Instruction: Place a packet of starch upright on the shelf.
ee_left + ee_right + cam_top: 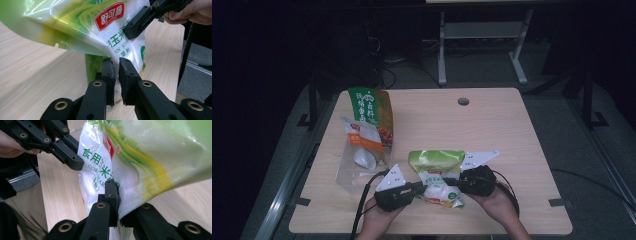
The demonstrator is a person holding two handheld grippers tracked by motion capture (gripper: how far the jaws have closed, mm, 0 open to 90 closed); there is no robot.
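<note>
Nearest the high camera, at the near edge of the wooden table [492,130], the person's two hands hold a gripper each, facing one another across a green-and-white starch bag [438,172]. The left gripper [416,188] comes in from the bag's left side and the right gripper [453,182] from its right side. In the left gripper view its black fingers [109,72] are pressed together on a fold of the bag's clear plastic just below the red label, with the right gripper's fingers touching the bag higher up. In the right gripper view one finger [111,191] lies against the front of the bag beside the green printing while the other is behind the plastic, so this pair is clamped on the bag too. The bag hangs between the grippers, its lower end close to the table. Well to the left lie a tall green-and-orange snack pouch [373,111] and, overlapping its near end, a clear packet with an orange band [363,145].
</note>
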